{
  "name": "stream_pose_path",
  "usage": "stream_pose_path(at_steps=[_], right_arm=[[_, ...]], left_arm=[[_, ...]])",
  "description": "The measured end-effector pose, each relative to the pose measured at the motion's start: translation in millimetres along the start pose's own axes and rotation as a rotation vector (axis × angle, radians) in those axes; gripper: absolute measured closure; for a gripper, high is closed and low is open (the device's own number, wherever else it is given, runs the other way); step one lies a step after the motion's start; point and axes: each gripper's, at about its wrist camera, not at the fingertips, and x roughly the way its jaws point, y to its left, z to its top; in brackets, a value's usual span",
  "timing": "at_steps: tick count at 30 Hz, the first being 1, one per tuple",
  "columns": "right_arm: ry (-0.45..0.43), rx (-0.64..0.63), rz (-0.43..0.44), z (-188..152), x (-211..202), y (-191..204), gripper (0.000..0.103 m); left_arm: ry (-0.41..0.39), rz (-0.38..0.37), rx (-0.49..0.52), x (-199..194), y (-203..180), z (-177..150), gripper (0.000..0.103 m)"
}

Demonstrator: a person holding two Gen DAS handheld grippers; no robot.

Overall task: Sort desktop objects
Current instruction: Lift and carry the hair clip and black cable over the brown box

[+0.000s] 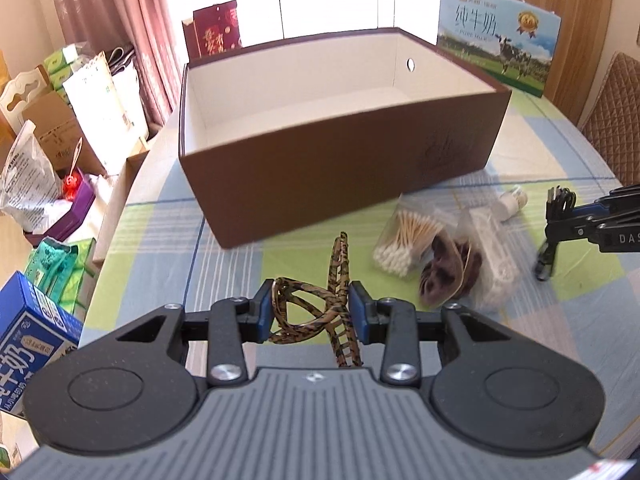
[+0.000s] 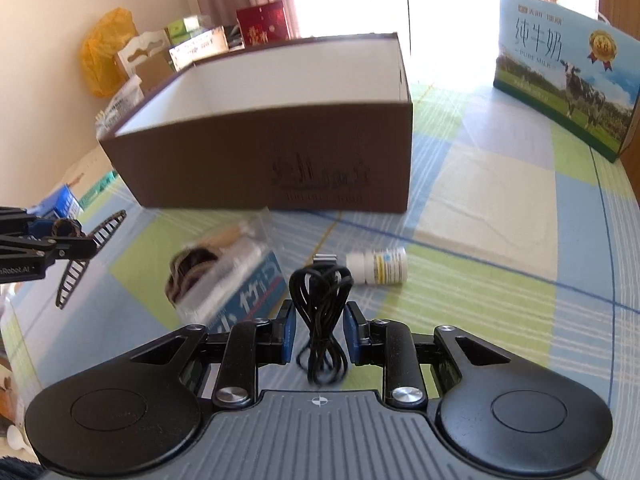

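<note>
My left gripper [image 1: 311, 314] is shut on a tortoiseshell hair claw clip [image 1: 320, 304], held above the checked tablecloth. The right wrist view shows that same clip [image 2: 94, 240] at the far left. My right gripper [image 2: 319, 330] is shut on a coiled black cable [image 2: 322, 312], also lifted off the table; the left wrist view catches this cable [image 1: 554, 220] at the right edge. An open brown box [image 1: 332, 164] with a white inside stands straight ahead, also seen as the brown box [image 2: 272, 160]. On the cloth lie a bag of cotton swabs [image 1: 404, 240], a brown scrunchie [image 1: 444, 276] and a white pill bottle [image 2: 378, 266].
A milk carton case [image 2: 560, 80] stands at the back right of the table. A flat blue-and-white packet [image 2: 240, 284] lies under the scrunchie. Boxes and bags [image 1: 60, 148] crowd the floor beyond the table's left edge. A quilted chair [image 1: 616, 112] is at the right.
</note>
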Motion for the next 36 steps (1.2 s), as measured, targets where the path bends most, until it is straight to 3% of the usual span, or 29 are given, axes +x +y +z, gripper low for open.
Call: stream_pose_path(at_steps=[16,27,36], right_arm=[[-0.100,-0.023,0.035,32,-22,7,0.081],[-0.165,-0.067,0.074,73,-29,10,0.081],[-0.236,-0.114,0.111,125,-21,21,0.081]], left_arm=[[-0.079,-0.025,0.024,-9,-4,31,0.070],[-0.152,-0.040,0.037,-7,0,77,0.070],[-0.212,-0.048,0.044,3,11,127,0.070]])
